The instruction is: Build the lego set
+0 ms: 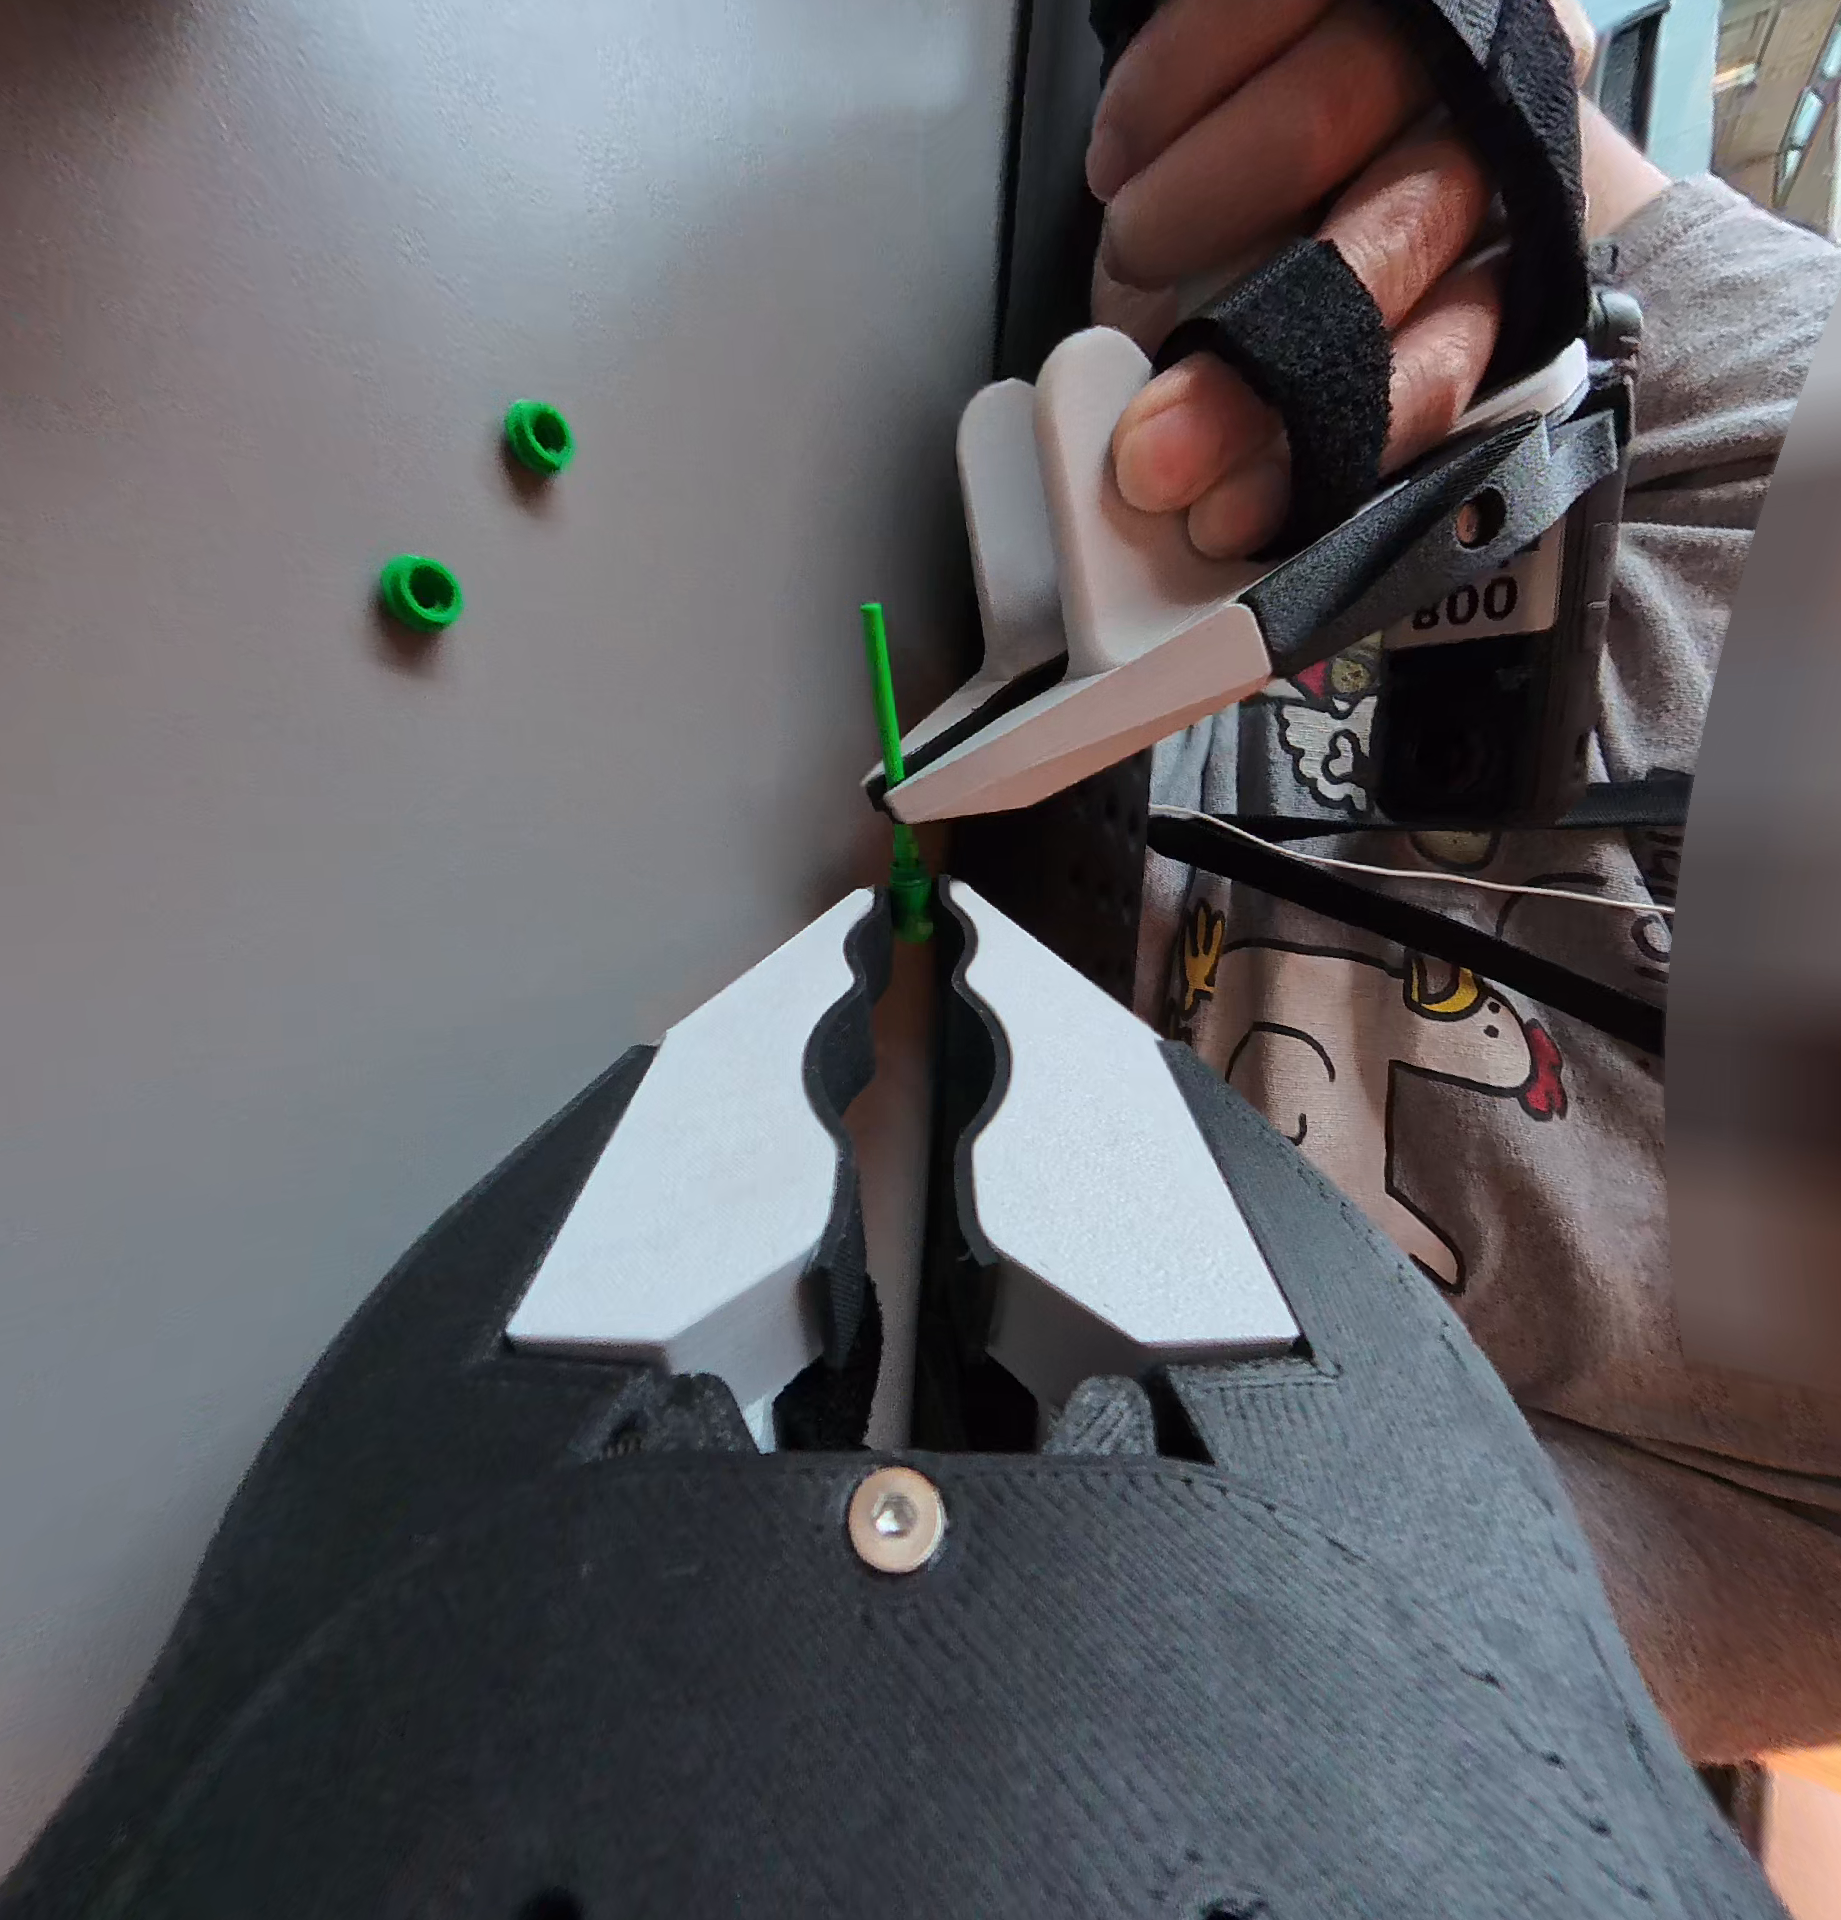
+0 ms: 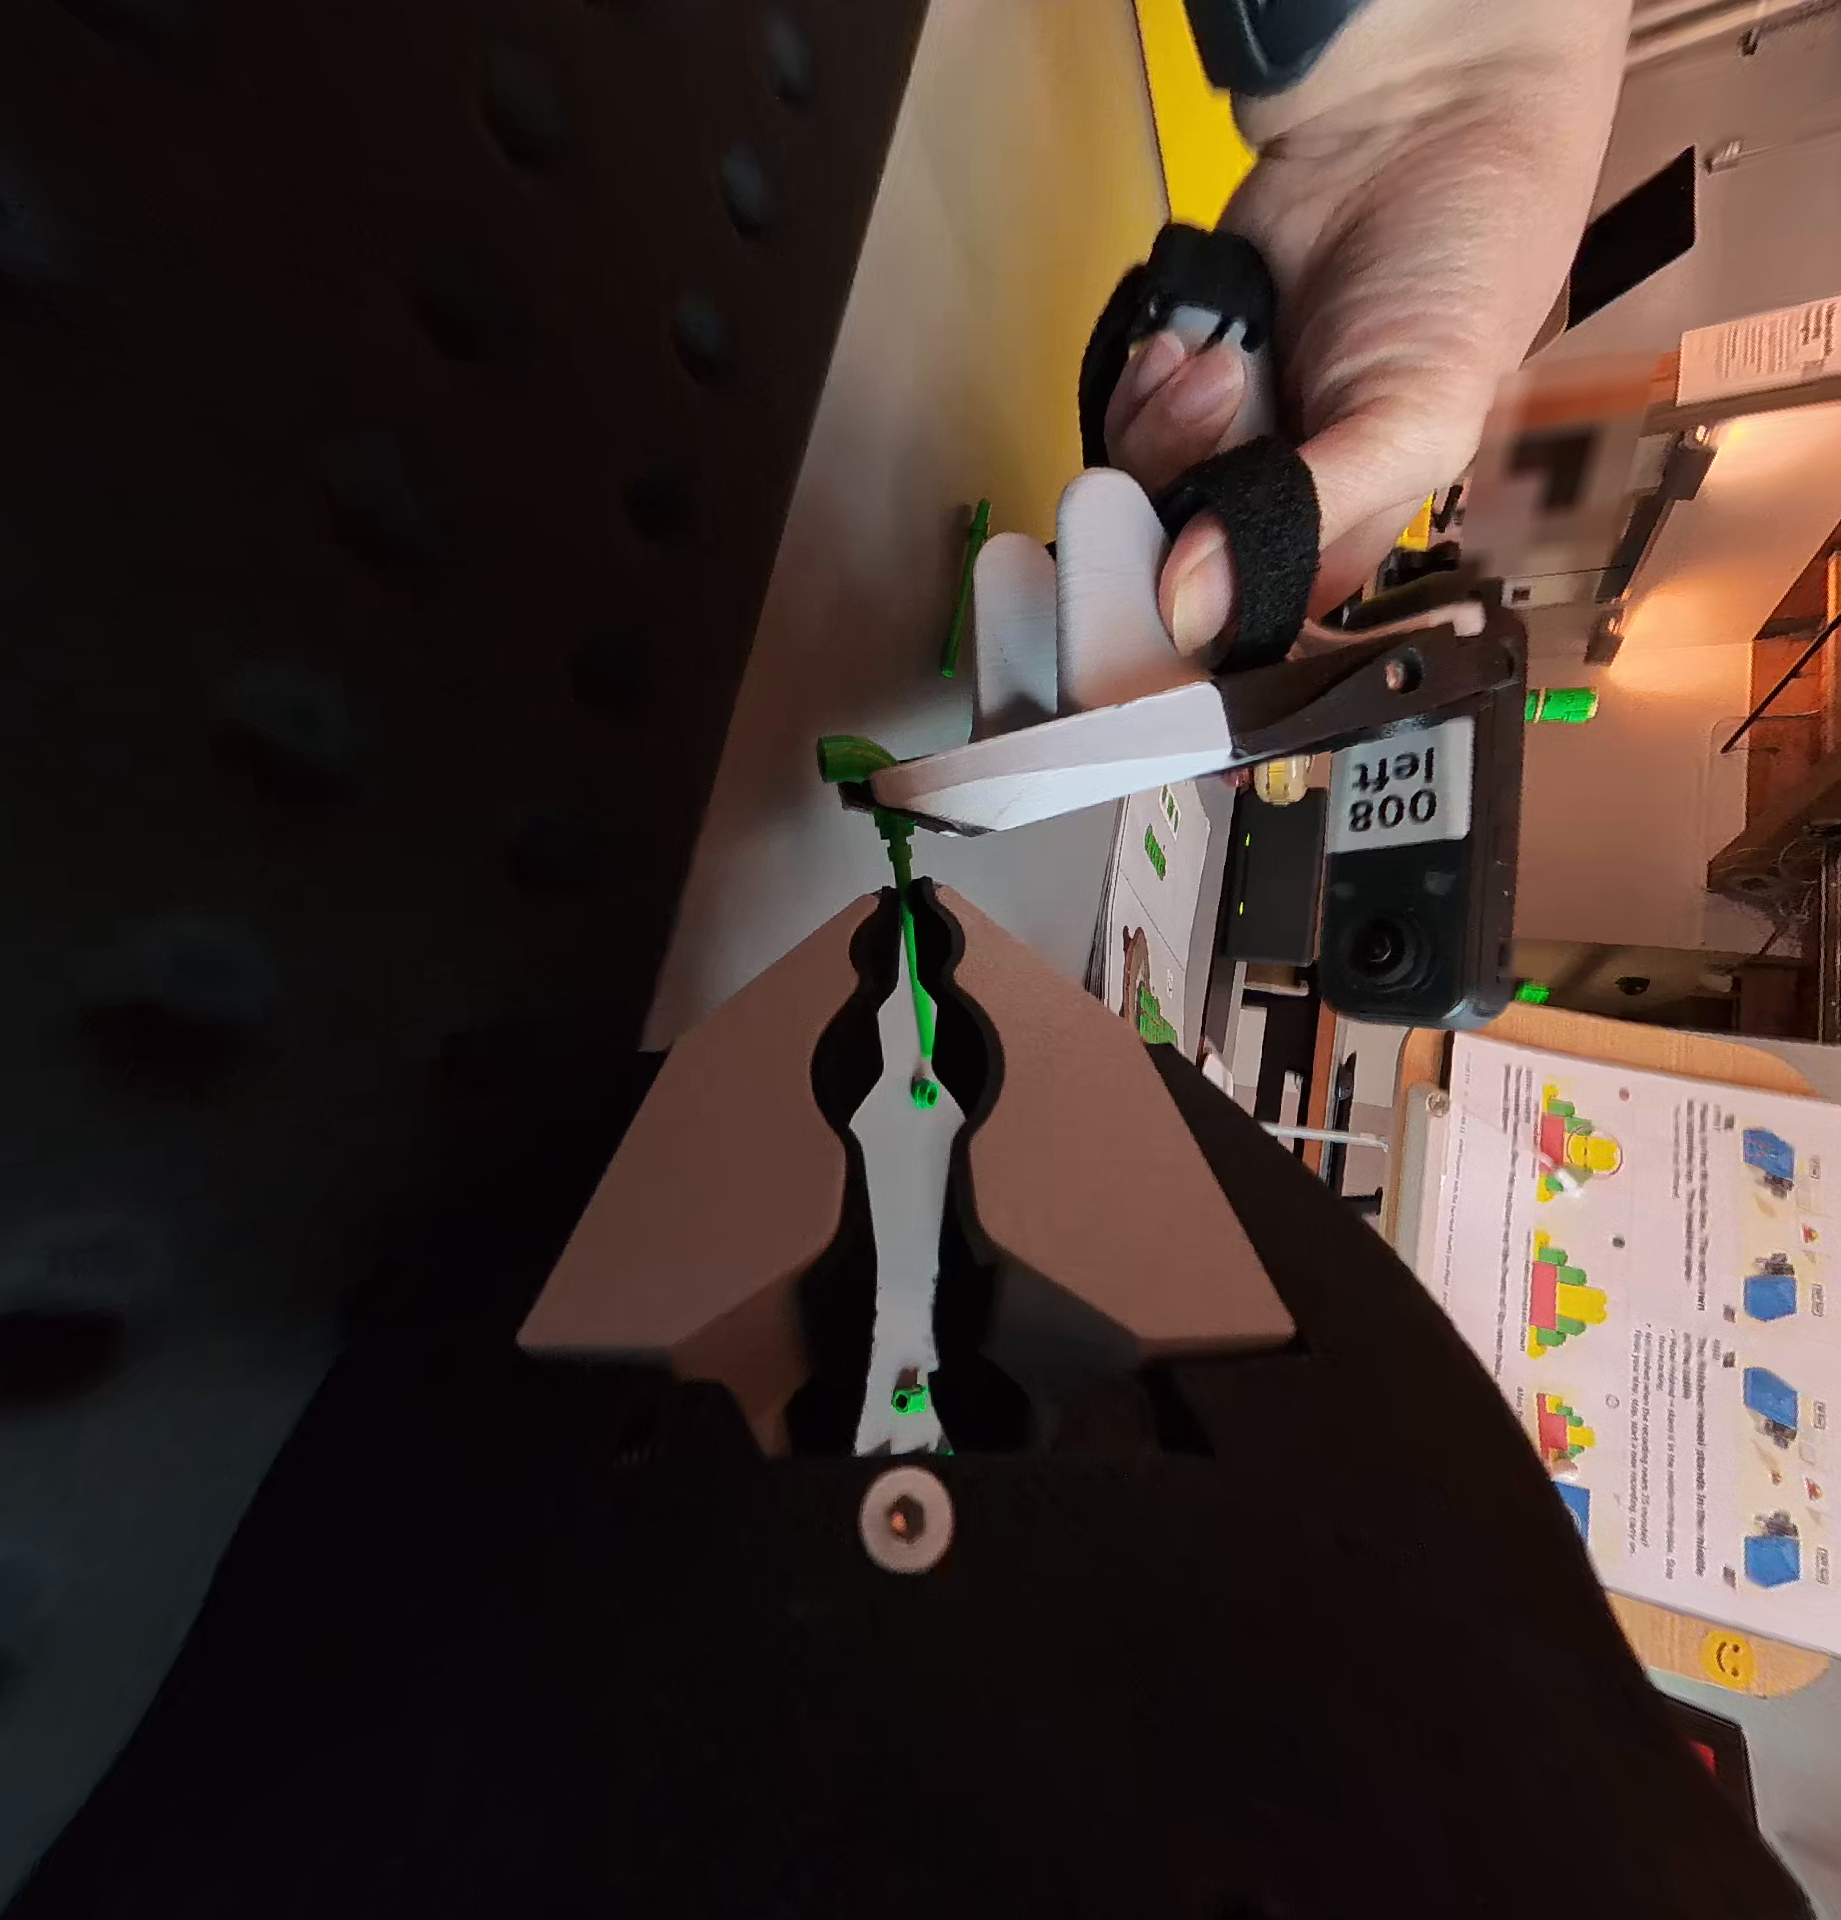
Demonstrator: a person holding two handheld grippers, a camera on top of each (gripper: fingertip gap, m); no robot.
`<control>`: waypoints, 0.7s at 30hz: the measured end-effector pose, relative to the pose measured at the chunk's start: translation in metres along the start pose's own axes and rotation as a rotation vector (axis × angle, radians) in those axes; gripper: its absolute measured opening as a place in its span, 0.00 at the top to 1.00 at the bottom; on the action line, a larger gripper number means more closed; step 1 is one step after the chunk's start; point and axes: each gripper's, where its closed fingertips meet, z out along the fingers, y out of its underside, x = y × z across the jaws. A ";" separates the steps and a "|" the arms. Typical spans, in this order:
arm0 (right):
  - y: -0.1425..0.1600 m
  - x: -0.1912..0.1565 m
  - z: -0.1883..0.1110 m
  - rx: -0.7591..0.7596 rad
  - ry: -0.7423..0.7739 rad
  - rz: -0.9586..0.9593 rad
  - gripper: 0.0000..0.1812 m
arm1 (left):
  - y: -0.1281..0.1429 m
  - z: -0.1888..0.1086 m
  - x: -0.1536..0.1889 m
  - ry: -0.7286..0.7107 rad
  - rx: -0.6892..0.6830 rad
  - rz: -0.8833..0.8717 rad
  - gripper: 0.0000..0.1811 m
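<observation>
In the left wrist view my left gripper (image 1: 911, 896) is shut on a small green Lego piece (image 1: 910, 912) at its tips. My right gripper (image 1: 885, 795) comes in from the right and is shut on a thin green stem (image 1: 881, 686) that lines up with that piece. In the right wrist view my right gripper (image 2: 911, 896) grips the stem (image 2: 914, 966), and the left gripper (image 2: 862, 798) holds a green leaf-like piece (image 2: 849, 758) at the stem's end. Both grippers are held above the grey table (image 1: 272, 935), tips almost touching.
Two green round studs (image 1: 539, 436) (image 1: 420, 592) lie on the table to the left. Another green stem (image 2: 963, 592) lies farther off on the table. Instruction sheets (image 2: 1664, 1299) lie at the right. A person's torso (image 1: 1467, 1039) is close behind the right gripper. Only a small space, under 4 cm, lies between the two pairs of fingers.
</observation>
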 end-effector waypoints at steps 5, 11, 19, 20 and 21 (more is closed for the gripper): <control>0.018 0.029 -0.007 -0.013 0.143 0.008 0.99 | -0.024 -0.018 0.012 0.016 0.175 0.054 0.97; 0.043 0.063 -0.029 -0.048 0.304 0.095 0.94 | -0.030 -0.027 0.025 -0.006 0.222 0.168 0.97; 0.070 0.122 -0.086 0.206 0.484 0.659 0.95 | -0.074 -0.076 0.038 -0.083 0.578 0.379 0.97; 0.071 0.129 -0.095 0.285 0.485 0.769 0.93 | -0.078 -0.079 0.044 -0.101 0.610 0.436 0.97; 0.071 0.135 -0.102 0.366 0.472 0.874 0.90 | -0.081 -0.081 0.048 -0.126 0.641 0.489 0.97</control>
